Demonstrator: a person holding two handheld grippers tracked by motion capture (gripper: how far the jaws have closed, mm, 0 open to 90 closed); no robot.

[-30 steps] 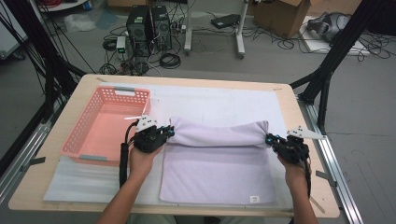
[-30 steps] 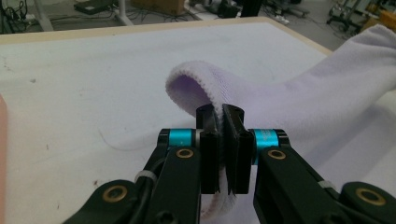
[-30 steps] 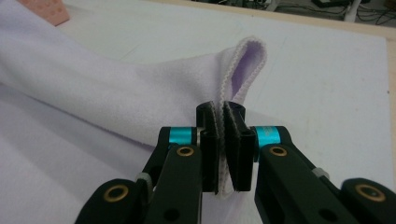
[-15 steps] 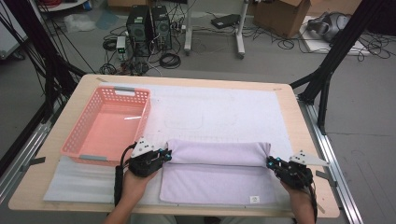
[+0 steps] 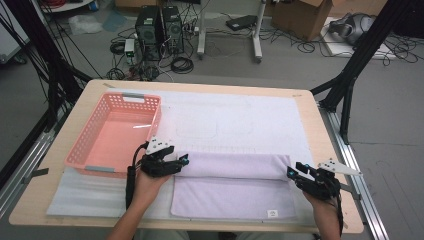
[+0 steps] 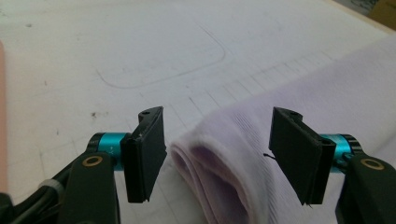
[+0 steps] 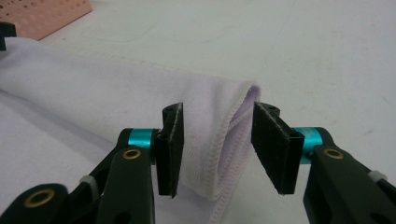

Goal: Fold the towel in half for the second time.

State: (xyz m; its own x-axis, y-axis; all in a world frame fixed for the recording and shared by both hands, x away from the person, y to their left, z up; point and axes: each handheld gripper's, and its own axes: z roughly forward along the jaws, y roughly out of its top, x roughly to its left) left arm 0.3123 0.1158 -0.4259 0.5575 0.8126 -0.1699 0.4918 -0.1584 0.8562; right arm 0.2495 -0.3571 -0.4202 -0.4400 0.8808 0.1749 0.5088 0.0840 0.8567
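Lilac towel (image 5: 232, 185) folded over, thick rolled fold between both sets of jaws. Left gripper (image 6: 217, 156) and right gripper (image 7: 217, 149) just opened wide, pads clear of cloth.

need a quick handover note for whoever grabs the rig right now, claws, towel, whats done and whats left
Left claw: jaws have just been opening, now open; the towel's left folded end lies between the pads, not pinched.
Right claw: jaws have just been opening, now open, astride the towel's right folded end, no grip.
Lilac towel: lies on the white mat at the near edge of the table, its far half folded toward the person, the fold along its far side.
Pink basket: at the left, nothing in it.
Done: one fold laid down and released.
Left: probably further folds, then perhaps into the basket.
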